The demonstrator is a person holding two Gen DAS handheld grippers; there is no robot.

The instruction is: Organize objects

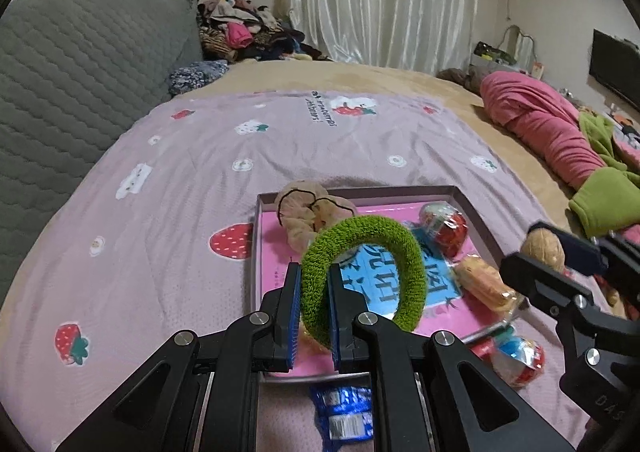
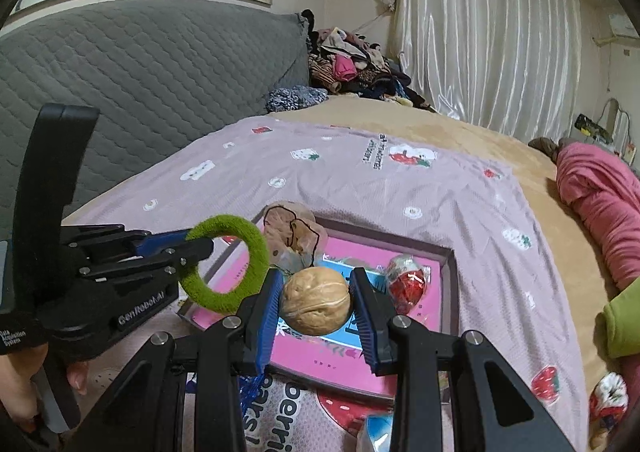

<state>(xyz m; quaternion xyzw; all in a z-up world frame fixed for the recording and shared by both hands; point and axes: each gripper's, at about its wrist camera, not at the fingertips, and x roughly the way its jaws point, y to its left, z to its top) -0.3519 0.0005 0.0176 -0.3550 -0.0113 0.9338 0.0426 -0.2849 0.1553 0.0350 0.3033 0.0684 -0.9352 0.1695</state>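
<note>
The left gripper (image 1: 314,306) is clamped on a green scrunchie (image 1: 362,272), its blue pads pinching one side of the fuzzy ring so that the rest of the loop stands up ahead of the fingers, above a shallow tray (image 1: 476,212) with a pink floor. The right gripper (image 2: 316,302) is clamped on a walnut (image 2: 316,300), one pad pressed against each side of the shell, and it too hangs over the tray, whose far wall shows beyond the nut. In the left wrist view the right gripper enters from the right edge with the walnut at its tip; in the right wrist view the left gripper comes in from the left, a hand (image 2: 24,384) below it. Inside the tray, a beige scrunchie (image 1: 308,212) lies in the far left corner, a red foil-wrapped sweet (image 1: 446,228) sits near the far right corner, and a wrapped yellow snack (image 1: 484,284) lies by the right wall. Just outside the near right corner lies a blue and red packet (image 1: 518,360), and blue sachets (image 1: 344,412) lie in front of the tray's near edge. The tray rests on a lilac strawberry-print blanket (image 1: 180,252) spread over a bed (image 1: 360,78).
</note>
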